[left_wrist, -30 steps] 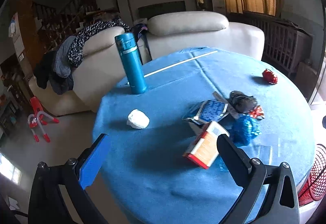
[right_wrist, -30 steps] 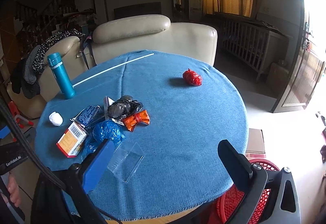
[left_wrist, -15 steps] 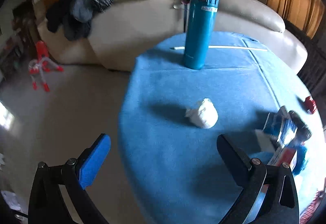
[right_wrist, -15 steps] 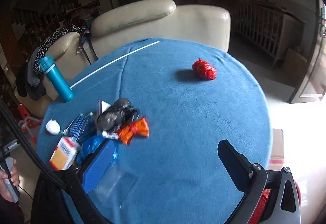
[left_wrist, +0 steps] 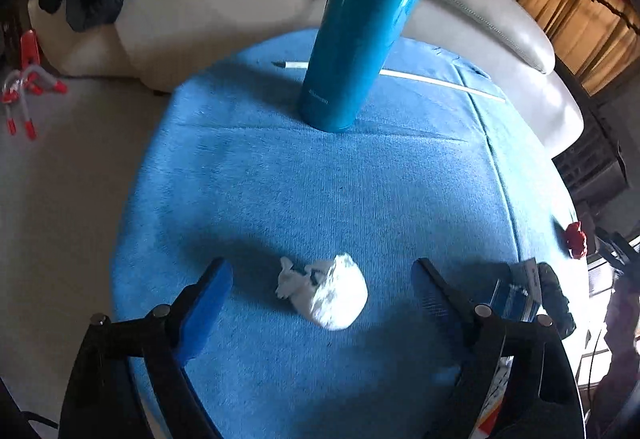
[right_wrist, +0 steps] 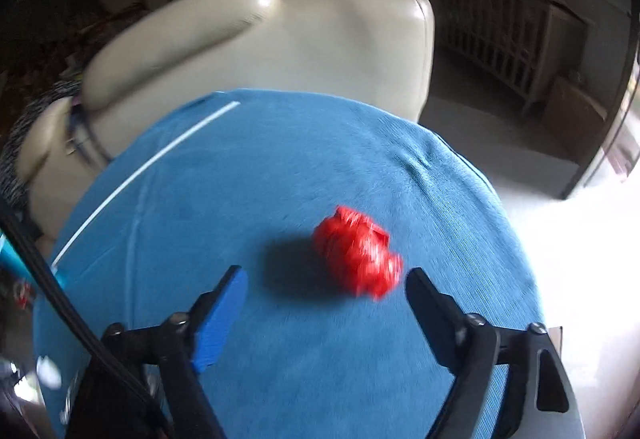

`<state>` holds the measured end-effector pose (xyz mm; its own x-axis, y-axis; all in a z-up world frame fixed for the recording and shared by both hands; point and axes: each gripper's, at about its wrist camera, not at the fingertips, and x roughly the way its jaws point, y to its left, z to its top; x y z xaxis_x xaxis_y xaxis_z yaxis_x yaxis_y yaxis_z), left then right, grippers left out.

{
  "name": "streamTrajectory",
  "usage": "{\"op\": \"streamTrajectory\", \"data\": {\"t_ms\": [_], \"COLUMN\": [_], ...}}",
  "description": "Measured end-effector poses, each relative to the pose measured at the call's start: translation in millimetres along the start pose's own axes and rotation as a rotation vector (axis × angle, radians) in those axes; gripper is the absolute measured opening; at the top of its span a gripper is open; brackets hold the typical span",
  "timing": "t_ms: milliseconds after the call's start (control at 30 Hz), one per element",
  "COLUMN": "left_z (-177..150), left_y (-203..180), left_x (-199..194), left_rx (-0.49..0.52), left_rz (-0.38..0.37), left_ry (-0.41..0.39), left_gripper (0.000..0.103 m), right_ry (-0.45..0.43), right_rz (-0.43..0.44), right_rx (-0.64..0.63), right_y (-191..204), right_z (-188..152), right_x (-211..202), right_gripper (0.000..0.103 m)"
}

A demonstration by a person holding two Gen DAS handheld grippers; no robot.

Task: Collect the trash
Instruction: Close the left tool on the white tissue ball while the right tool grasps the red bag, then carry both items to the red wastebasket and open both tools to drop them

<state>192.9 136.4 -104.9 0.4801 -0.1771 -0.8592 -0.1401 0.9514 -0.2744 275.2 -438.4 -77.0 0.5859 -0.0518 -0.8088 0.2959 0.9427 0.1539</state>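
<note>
A crumpled white tissue ball (left_wrist: 326, 295) lies on the blue tablecloth (left_wrist: 320, 183), between the spread fingers of my open left gripper (left_wrist: 322, 279). A crumpled red wrapper (right_wrist: 356, 253) lies on the same cloth (right_wrist: 280, 159), just ahead of my open right gripper (right_wrist: 324, 279) and nearer its right finger. The red wrapper also shows small at the far right of the left wrist view (left_wrist: 576, 239). A blue packet and a dark wrapper (left_wrist: 532, 295) lie behind the left gripper's right finger.
A tall teal flask (left_wrist: 360, 27) stands upright beyond the tissue. A thin white stick (left_wrist: 440, 81) lies across the cloth behind it. Cream sofas (right_wrist: 280, 39) border the table's far side. The table's edge curves close on the left (left_wrist: 132, 199).
Both grippers have moved forward and down. The left now straddles the white tissue, and the right has closed in on the red wrapper. Both stay open.
</note>
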Motion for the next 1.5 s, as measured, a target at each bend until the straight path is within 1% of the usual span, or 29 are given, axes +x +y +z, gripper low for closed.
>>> {"op": "streamTrajectory", "data": {"t_ms": [67,133,167,200,233,300,367,433,467,500,567,633,667,733,800,867,1000,1100,1167,1233,1333,1400,1500], "left_z": [1.9,2.7,4.8,4.5,4.0,2.0,2.1,0.0,-1.0,-1.6,-2.5,-2.2,-2.8,-3.7,-6.6,-7.7,-17.3,-27.9,-35.2,-44.2,-56.7,-66.2,-86.4], "left_y": [-3.4,-3.9,-5.8,-7.8,-9.7,-12.4,-9.4,-6.2,-4.7,-3.5,0.3,4.7,4.6,5.0,3.6,7.1,5.4,0.6,-4.5,-11.1,-33.1,-55.0,-102.4], "left_x": [4.0,5.3,11.0,13.4,16.2,23.2,33.0,38.3,39.2,39.7,42.7,42.0,43.1,42.2,40.8,38.2,26.7,11.2,-5.1,-30.5,-65.6,-86.2,-108.8], "left_rx": [-0.01,-0.01,-0.012,-0.014,-0.015,-0.017,-0.029,-0.046,-0.054,-0.059,-0.069,-0.083,-0.087,-0.099,-0.101,-0.1,-0.106,-0.084,-0.066,-0.03,0.039,0.1,0.234], "left_rz": [-0.008,-0.025,-0.039,-0.043,-0.045,-0.053,-0.062,-0.067,-0.07,-0.072,-0.077,-0.088,-0.09,-0.116,-0.13,-0.123,-0.139,-0.133,-0.138,-0.15,-0.183,-0.226,-0.287], "left_ry": [0.017,0.025,0.034,0.042,0.05,0.073,0.095,0.103,0.101,0.1,0.095,0.094,0.098,0.1,0.1,0.09,0.08,0.06,0.033,-0.012,-0.066,-0.083,-0.089], "left_gripper": [0.09,0.088,0.086,0.082,0.08,0.065,0.058,0.057,0.053,0.048,0.045,0.039,0.032,0.027,0.022,0.019,0.016,0.015,0.015,0.015,0.015,0.015,0.015], "right_ry": [0.013,0.051,0.095,0.129,0.148,0.138,0.127,0.106,0.096,0.085,0.053,0.029,0.019,0.003,-0.009,-0.027,-0.063,-0.073,-0.077,-0.078,-0.088,-0.086,-0.093], "right_rz": [-0.055,-0.053,-0.054,-0.087,-0.109,-0.093,-0.073,-0.03,-0.013,0.009,0.086,0.141,0.172,0.218,0.252,0.27,0.314,0.328,0.335,0.33,0.325,0.331,0.303], "right_rx": [0.017,0.052,0.07,0.072,0.067,0.069,0.068,0.066,0.07,0.074,0.067,0.038,0.024,0.008,0.001,-0.007,0.011,0.025,0.034,0.044,0.069,0.099,0.118], "right_y": [-2.0,-6.2,-7.7,-9.0,-9.1,-9.1,-8.5,-10.8,-11.3,-10.5,-6.0,0.1,4.0,11.4,13.8,13.7,2.5,-6.6,-15.7,-26.2,-40.6,-54.4,-77.9], "right_z": [12.4,18.3,19.1,17.3,14.8,9.7,1.8,-7.1,-11.9,-18.4,-31.7,-48.1,-60.1,-80.0,-96.8,-119.1,-154.8,-180.9,-194.4,-205.9,-225.7,-239.5,-258.0], "right_x": [22.2,40.2,53.1,62.2,67.7,67.4,60.4,52.7,45.9,36.0,10.7,-13.7,-28.6,-56.0,-72.8,-93.5,-123.1,-147.2,-157.5,-165.8,-182.5,-192.9,-209.9], "right_gripper": [0.081,0.074,0.065,0.055,0.05,0.047,0.046,0.045,0.045,0.045,0.045,0.045,0.045,0.045,0.045,0.045,0.045,0.045,0.045,0.045,0.045,0.045,0.045]}}
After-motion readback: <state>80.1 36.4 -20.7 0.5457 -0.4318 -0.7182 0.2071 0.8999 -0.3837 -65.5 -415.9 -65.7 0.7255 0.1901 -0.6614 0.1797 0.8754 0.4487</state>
